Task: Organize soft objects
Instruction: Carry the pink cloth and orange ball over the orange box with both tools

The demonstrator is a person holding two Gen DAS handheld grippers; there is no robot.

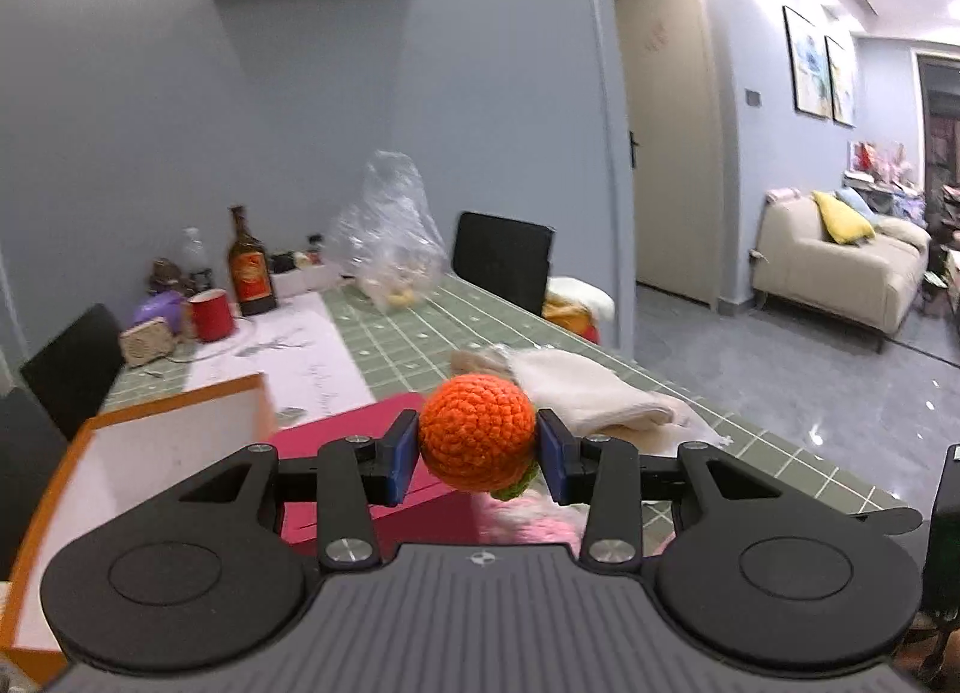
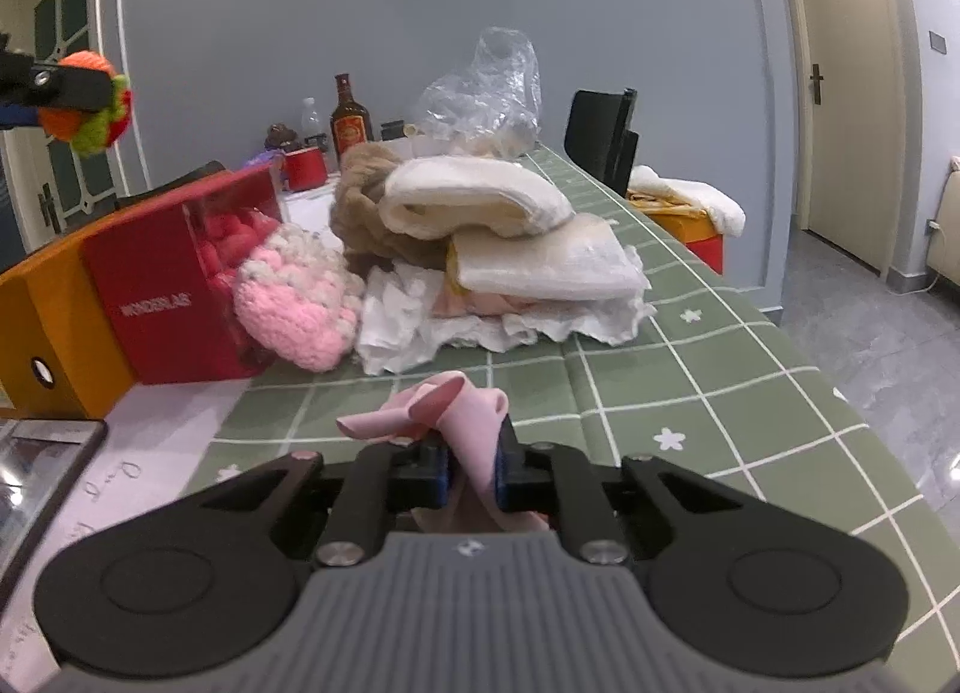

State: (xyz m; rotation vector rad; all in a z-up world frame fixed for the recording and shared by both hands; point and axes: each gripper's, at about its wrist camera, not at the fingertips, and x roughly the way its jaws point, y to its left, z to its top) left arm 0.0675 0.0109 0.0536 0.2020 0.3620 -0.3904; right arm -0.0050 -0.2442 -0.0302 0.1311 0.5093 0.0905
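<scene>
Left tongs (image 1: 477, 456) clenched on crocheted orange ball (image 1: 477, 432), lifted clear above the desk (image 1: 420, 333), with the open orange box (image 1: 150, 453) lying below and to the left, nearer this hand. Right tongs (image 2: 471, 474) pinched on pink cloth (image 2: 456, 411), low over the desk, red box (image 2: 168, 297) well off to the left.
</scene>
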